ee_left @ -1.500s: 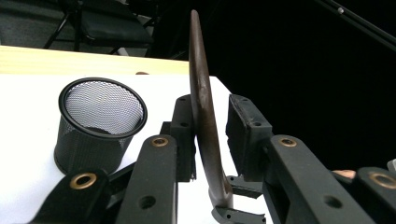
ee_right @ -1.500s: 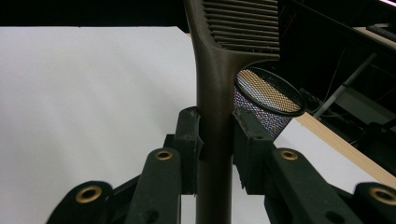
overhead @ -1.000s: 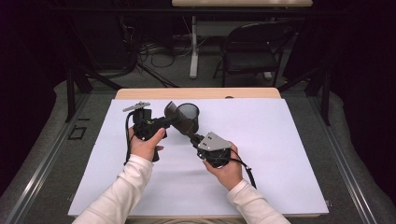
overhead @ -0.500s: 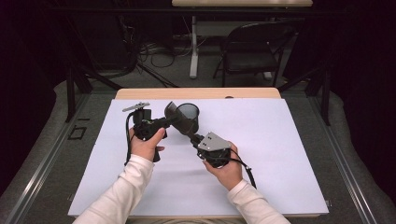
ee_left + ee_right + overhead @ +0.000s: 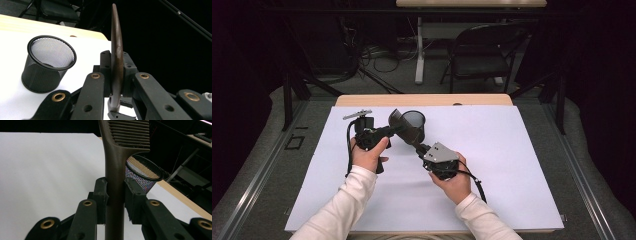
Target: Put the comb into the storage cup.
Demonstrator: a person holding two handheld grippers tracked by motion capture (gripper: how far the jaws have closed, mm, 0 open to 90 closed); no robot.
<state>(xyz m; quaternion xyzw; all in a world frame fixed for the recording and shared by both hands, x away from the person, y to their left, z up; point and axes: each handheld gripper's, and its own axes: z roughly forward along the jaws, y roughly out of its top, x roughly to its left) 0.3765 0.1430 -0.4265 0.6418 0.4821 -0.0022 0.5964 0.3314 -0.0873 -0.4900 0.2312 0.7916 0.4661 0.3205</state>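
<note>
High view first: both grippers meet over the white sheet point(image 5: 512, 165) that covers the table, and a dark comb point(image 5: 403, 128) runs between them, up off the surface and just in front of the mesh cup point(image 5: 415, 124). The left gripper point(image 5: 388, 131) comes in from the left onto the comb's toothed end, while the right gripper point(image 5: 419, 148) has the handle end from below right. Set against the shots from a second and half a second ago, almost nothing has moved: same hands, same tilt of the comb, cup in the same spot. So this looks like a paused handover, both sides gripping, neither letting go yet.

Left gripper view now: the comb point(image 5: 116, 57) stands edge-on, a thin brown blade rising between the jaws, which are pressed onto it from both sides. The cup point(image 5: 47, 63) sits upright on the sheet to the left, its mouth wide and nothing visible inside.

Right gripper view: the jaws pinch the comb point(image 5: 115, 170) on its handle, just below where the teeth begin, with the cup point(image 5: 143, 173) behind and to the right. My read: one gripper has to release before the comb can tip into the cup, and with no change across the second, that release hasn't started.
</note>
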